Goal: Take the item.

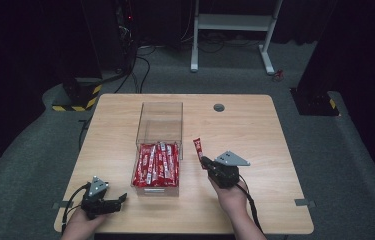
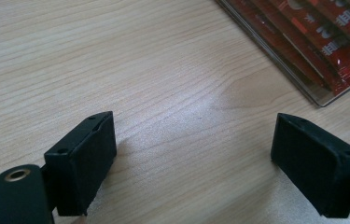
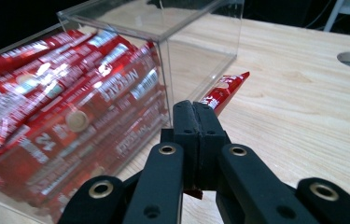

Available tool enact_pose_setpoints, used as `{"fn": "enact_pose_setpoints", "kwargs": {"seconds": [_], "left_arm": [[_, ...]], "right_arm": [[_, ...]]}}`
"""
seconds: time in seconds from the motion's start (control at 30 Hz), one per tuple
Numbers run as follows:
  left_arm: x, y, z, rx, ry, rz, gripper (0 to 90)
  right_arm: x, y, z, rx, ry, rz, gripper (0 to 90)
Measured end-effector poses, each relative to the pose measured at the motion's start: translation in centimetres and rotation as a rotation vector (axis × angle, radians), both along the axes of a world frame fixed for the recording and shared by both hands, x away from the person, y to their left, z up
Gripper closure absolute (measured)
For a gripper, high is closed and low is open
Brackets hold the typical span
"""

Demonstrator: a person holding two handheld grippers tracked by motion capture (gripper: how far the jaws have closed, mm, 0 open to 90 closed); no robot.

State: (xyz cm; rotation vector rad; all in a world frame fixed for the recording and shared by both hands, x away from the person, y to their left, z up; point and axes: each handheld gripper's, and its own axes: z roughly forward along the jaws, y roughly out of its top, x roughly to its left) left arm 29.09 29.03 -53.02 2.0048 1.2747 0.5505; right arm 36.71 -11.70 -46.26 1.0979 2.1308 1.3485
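Right gripper (image 3: 196,126) clamps a red sachet (image 3: 224,91), perhaps Nescafé; left gripper (image 2: 196,154) gapes empty.

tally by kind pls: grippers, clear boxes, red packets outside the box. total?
grippers: 2, left gripper and right gripper
clear box: 1
red packet outside the box: 1, in the right gripper
total: 4

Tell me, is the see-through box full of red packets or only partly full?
Partly full. The red packets fill the near end of the clear box; its far end is empty, with the table showing through.
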Motion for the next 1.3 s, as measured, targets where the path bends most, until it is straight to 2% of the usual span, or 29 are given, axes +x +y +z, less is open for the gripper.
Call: {"fn": "enact_pose_setpoints", "kwargs": {"seconds": [0.3,0.57,0.93,1.3], "left_arm": [[0.0,0.0,0.0,0.000,0.001,0.001,14.5],[0.0,0.0,0.0,0.000,0.000,0.000,14.5],[0.0,0.0,0.0,-0.002,0.001,0.000,14.4],[0.0,0.0,0.0,-0.004,0.001,0.000,14.4]], "right_arm": [[0.7,0.2,-1.8,-0.039,0.034,-0.020,89.7],[1.1,0.2,-2.9,-0.070,0.043,-0.035,89.7],[1.7,0.1,-4.2,-0.085,0.078,-0.062,89.3],[1.9,0.5,-5.5,-0.111,0.119,-0.062,88.1]]}}
